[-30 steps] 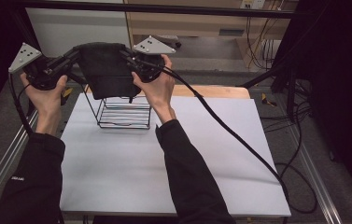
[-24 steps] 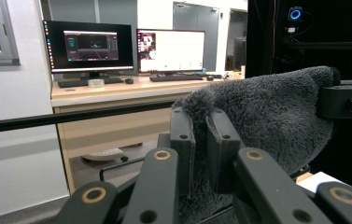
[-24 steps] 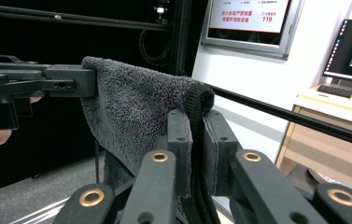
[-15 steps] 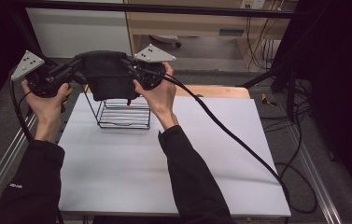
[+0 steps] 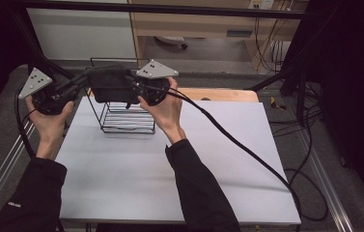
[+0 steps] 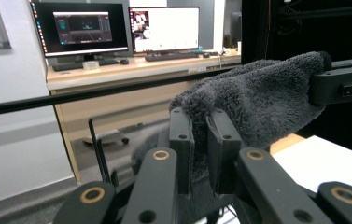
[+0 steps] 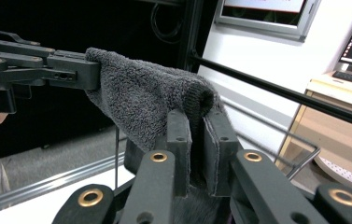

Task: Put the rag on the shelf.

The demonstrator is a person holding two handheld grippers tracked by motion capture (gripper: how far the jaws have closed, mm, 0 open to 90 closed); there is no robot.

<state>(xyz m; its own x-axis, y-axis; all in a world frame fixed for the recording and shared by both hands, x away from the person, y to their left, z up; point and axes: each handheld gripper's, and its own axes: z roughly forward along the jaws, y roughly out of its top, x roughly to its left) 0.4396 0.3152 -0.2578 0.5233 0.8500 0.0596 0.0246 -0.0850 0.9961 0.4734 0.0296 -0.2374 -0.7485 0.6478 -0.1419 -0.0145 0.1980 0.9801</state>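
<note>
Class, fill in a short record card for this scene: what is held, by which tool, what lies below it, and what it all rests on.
Held item: dark grey fluffy towel, stretched between the two tools
Left tool: shut on one end of the towel
Right tool: shut on the other end
Below the towel: black wire rack, standing upright
Towel and rack: towel hangs over the rack's top; contact cannot be told
Surface: white table
Background: two lit monitors on a wooden desk
</note>
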